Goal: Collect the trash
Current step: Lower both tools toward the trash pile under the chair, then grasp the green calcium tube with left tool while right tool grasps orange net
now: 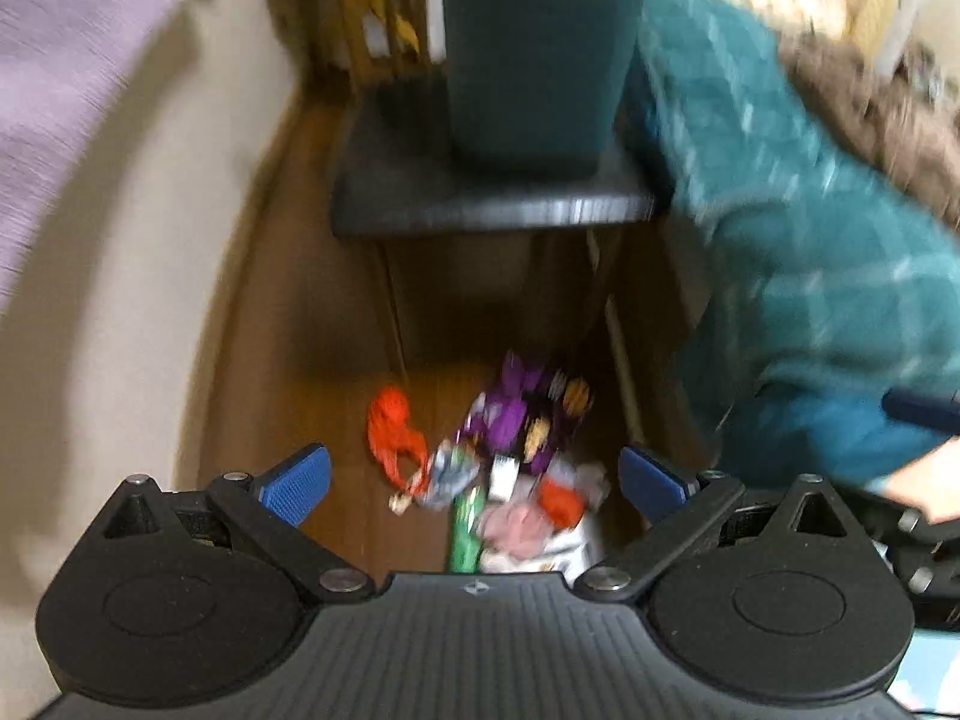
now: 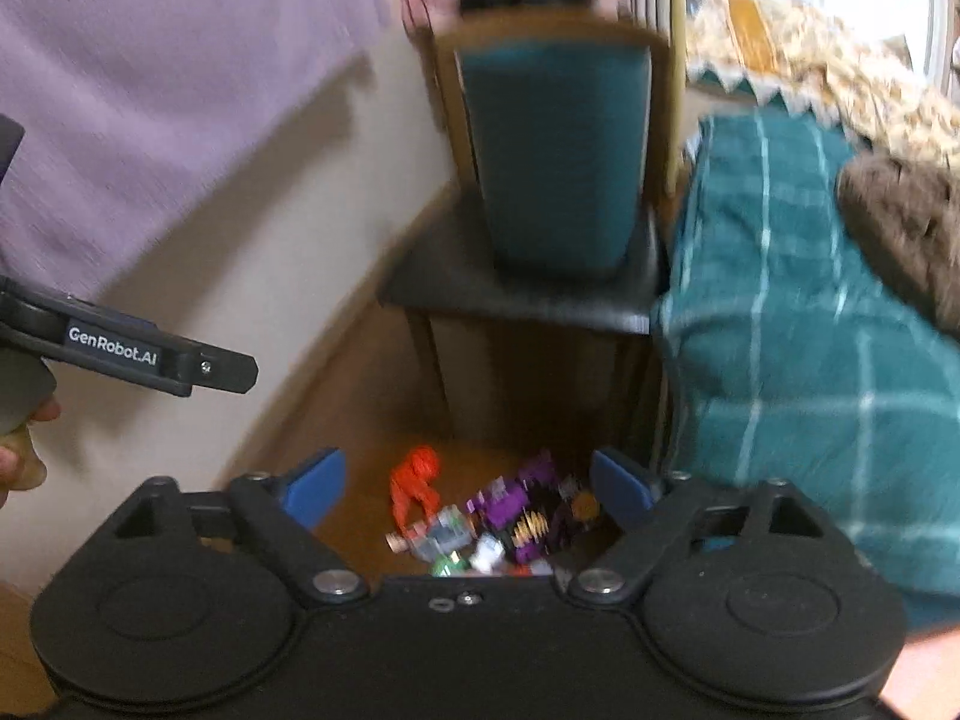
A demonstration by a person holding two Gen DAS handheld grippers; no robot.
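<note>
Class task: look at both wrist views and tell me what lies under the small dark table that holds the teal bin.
Under the small dark table that carries the teal bin, a wooden floor shows. A pile of wrappers lies in front. The space further back is too dark to make out.

Black stool (image 2: pixel 522 300), teal checked blanket (image 2: pixel 798 324) beside it, lilac cloth (image 2: pixel 168 90) on cream wall (image 2: pixel 252 276)

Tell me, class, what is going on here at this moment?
A person holds a two-finger gripper in each hand, both aimed down at a pile of trash on the wooden floor. The left gripper and right gripper are open and hold nothing. A teal bin stands on a dark stool just behind the pile. Nothing has been picked up yet.
</note>
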